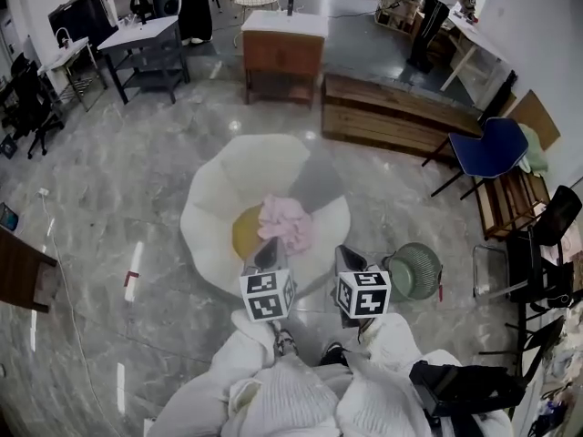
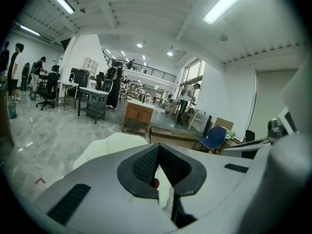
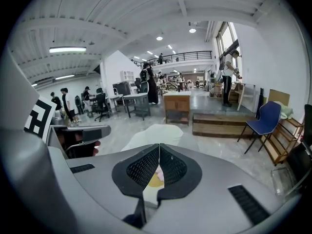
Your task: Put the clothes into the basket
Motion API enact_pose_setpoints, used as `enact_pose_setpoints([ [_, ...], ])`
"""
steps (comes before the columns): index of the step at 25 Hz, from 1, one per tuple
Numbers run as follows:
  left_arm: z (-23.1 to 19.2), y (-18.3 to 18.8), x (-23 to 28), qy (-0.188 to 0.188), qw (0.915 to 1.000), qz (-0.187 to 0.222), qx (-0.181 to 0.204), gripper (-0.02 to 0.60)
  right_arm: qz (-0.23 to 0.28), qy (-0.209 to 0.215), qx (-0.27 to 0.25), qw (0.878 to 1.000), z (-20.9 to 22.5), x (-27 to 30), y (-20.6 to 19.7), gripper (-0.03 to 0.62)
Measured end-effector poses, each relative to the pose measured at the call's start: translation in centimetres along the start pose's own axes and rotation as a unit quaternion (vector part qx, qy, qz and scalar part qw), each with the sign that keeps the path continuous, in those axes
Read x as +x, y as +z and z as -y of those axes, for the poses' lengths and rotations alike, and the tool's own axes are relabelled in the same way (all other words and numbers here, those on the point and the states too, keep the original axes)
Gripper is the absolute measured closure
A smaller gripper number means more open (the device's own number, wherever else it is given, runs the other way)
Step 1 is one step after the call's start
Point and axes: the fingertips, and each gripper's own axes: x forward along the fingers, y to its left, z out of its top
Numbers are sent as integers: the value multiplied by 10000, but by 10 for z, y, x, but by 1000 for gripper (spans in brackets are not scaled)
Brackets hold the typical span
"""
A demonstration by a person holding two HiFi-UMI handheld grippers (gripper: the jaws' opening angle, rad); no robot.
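The left gripper (image 1: 271,246) has its jaws pressed together with nothing between them. The right gripper (image 1: 347,253) is likewise closed and empty. Each one's own view shows the pads meeting tip to tip. Both point at the near edge of the white seat (image 1: 211,209).

The pink clothes (image 1: 288,222) lie bunched on that seat, just at twelve o'clock from the left gripper's tips and about ten o'clock from the right's. A yellow patch (image 1: 244,233) sits at nine o'clock from them; whether it is a garment cannot be told. The green basket (image 1: 434,260) stands on the floor near the right gripper, at its three o'clock.

The step in hand looks like the reach for the pink heap. To do it well, the jaws should open before they arrive and come down over a thick fold rather than a loose edge. They should close deep, so nothing trails on the swing across to the basket.
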Motion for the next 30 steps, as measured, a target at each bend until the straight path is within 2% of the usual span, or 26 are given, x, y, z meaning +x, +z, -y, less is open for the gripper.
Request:
enact_pose_setpoints([
  [7, -3, -9, 25, 142, 9997, -203, 20, 578, -204, 134, 140, 9996, 13, 36, -4, 569],
  [13, -14, -15, 49, 561, 9975, -421, -85, 578, -357, 416, 288, 9981, 31, 84, 3, 569],
  [16, -16, -24, 67, 652, 9958, -611, -173, 578, -425, 536, 312, 9972, 40, 108, 1, 569],
  [23, -19, -64, 123, 923, 9902, -1007, -297, 578, -917, 772, 679, 9905, 72, 169, -43, 569],
  [28, -40, -106, 168, 1092, 9855, -1288, -192, 578, -1228, 953, 807, 9845, 75, 222, -74, 569],
  [30, -49, -128, 179, 1173, 9822, -1442, -280, 578, -1385, 1047, 763, 9819, 72, 238, -90, 569],
])
